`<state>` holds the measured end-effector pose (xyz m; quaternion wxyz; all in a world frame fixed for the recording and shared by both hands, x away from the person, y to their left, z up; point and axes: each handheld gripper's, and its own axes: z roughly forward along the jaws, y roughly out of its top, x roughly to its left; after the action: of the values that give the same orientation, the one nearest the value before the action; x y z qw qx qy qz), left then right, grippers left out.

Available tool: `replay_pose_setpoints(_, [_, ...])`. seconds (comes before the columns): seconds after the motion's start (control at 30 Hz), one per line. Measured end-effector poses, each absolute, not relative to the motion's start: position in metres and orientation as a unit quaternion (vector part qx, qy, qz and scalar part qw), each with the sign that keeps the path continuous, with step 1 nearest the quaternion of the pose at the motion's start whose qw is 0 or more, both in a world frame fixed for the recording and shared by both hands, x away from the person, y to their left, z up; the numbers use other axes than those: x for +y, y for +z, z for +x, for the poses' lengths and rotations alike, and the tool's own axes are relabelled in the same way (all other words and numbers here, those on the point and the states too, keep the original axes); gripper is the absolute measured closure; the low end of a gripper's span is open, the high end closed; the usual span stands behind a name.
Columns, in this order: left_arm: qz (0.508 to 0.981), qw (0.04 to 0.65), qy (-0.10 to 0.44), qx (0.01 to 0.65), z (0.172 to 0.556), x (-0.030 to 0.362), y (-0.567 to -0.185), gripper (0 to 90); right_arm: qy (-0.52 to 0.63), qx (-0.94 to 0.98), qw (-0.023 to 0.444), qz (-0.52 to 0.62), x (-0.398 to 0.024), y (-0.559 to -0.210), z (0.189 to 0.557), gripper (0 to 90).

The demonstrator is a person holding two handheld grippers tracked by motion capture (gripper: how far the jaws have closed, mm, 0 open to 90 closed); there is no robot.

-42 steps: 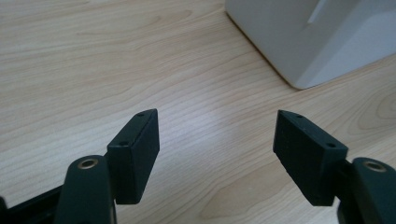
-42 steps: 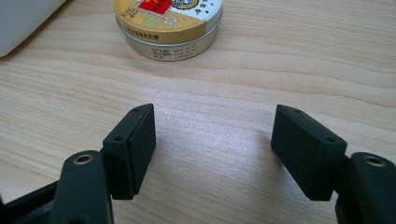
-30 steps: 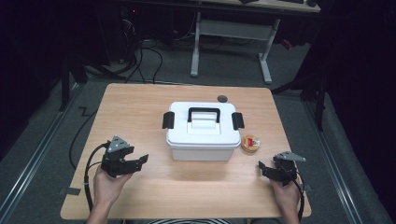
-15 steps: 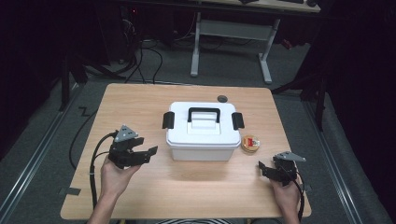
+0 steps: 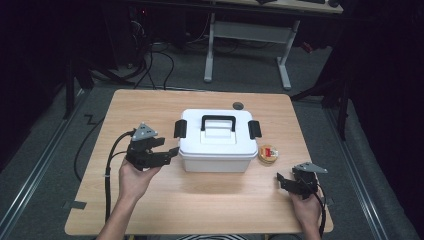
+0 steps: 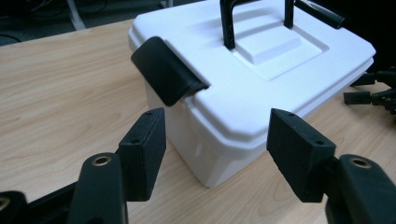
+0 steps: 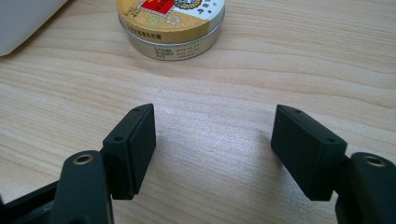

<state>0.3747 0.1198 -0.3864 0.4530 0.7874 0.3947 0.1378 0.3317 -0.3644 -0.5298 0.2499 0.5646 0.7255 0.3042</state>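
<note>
High view looking down on a pale wooden table [image 5: 150, 107], with a white lidded storage box [image 5: 216, 145] at its centre as the landmark. Black carry handle [image 5: 218, 120] folded on the lid, black latch on each short end: left latch [image 5: 180, 128], right latch [image 5: 254, 129]. Just beside the box on its right, near the front corner, a small round tin [image 5: 268, 154] with a gold and red lid, apart from the box wall. Behind the box, toward the far table edge, a small dark round disc [image 5: 238, 105]. Left of the box, close to its front left corner, left gripper [image 5: 169, 148] held in a hand [image 5: 134, 179], raised off the table, jaws spread with nothing between them, having just narrowed slightly, pointed at the box. Left gripper view: box corner and left latch [image 6: 166, 70] straight ahead between the two black pads, not touched. Right and forward of the box, well apart from it, right gripper [image 5: 281, 180] held low by the other hand [image 5: 306, 210], jaws spread and empty. Right gripper view: bare wood between the pads, round tin [image 7: 172, 25] ahead of them, a sliver of the white box [image 7: 25, 18] at the upper left.
</note>
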Motion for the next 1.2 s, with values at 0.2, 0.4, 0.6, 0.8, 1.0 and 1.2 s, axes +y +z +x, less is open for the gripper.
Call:
replay_pose_setpoints(0.2, [0.789,0.456,0.139,0.388,0.384,0.106,-0.380,38.2,0.304,0.724,0.249,0.566,-0.364,-0.530,0.332,31.1])
replay_pose_setpoints(0.4, [0.796,0.450,0.137,0.380,0.395,0.090,-0.378,38.2,0.305,0.725,0.248,0.566,-0.364,-0.530,0.331,31.1])
replay_pose_setpoints(0.6, [0.798,0.451,0.138,0.375,0.404,0.076,-0.375,38.1,0.305,0.725,0.248,0.565,-0.364,-0.530,0.331,31.1])
replay_pose_setpoints(0.8, [0.803,0.446,0.142,0.370,0.413,0.065,-0.372,38.0,0.305,0.725,0.248,0.565,-0.364,-0.530,0.332,31.1])
replay_pose_setpoints(1.0, [0.811,0.437,0.151,0.359,0.419,0.052,-0.370,38.1,0.305,0.726,0.248,0.565,-0.364,-0.530,0.331,31.1])
replay_pose_setpoints(1.2, [0.816,0.430,0.158,0.353,0.428,0.037,-0.364,38.7,0.305,0.726,0.248,0.564,-0.364,-0.530,0.331,31.1])
